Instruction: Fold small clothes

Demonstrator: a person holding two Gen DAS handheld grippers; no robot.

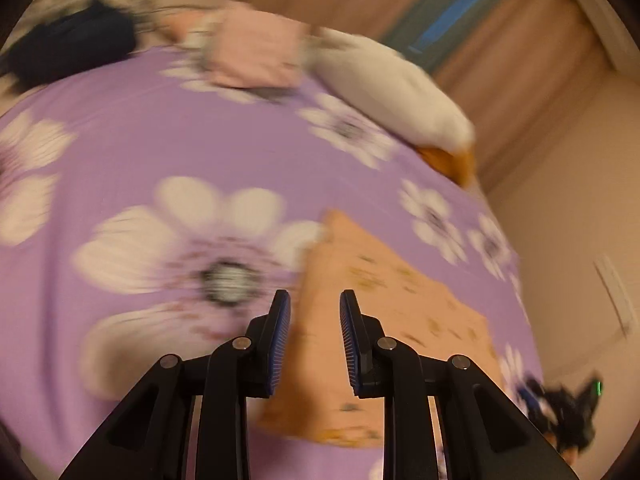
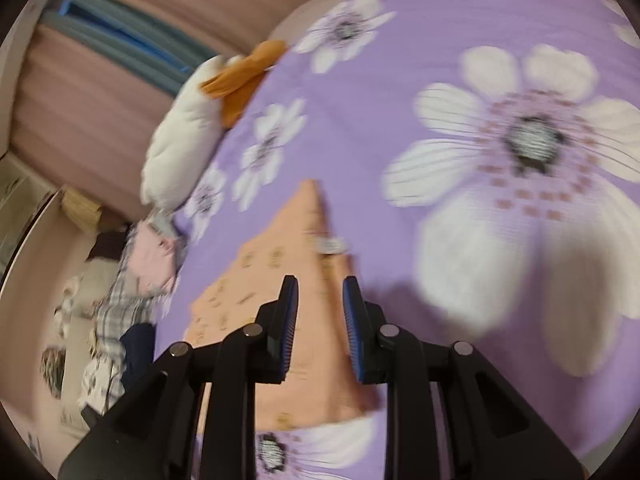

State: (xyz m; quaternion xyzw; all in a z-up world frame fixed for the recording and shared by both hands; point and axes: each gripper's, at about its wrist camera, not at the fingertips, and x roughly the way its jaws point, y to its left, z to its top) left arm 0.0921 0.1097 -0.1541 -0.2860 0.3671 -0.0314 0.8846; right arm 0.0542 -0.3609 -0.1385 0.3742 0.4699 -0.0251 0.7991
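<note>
Peach garment [image 1: 384, 320], one, folded flat on purple floral bedspread [image 1: 160, 128], near its edge. Two hand-held grippers: left hand-held gripper [image 1: 315, 340] above garment, jaws parted, nothing between pads; right hand-held gripper [image 2: 320, 330] likewise over it, jaws apart, empty. One white plush toy [image 1: 384, 80] with orange part at bed's edge. One folded pink piece [image 1: 256, 52], one dark navy piece [image 1: 72, 48], one plaid piece [image 2: 116, 312] at far end. Both views blurred.
</note>
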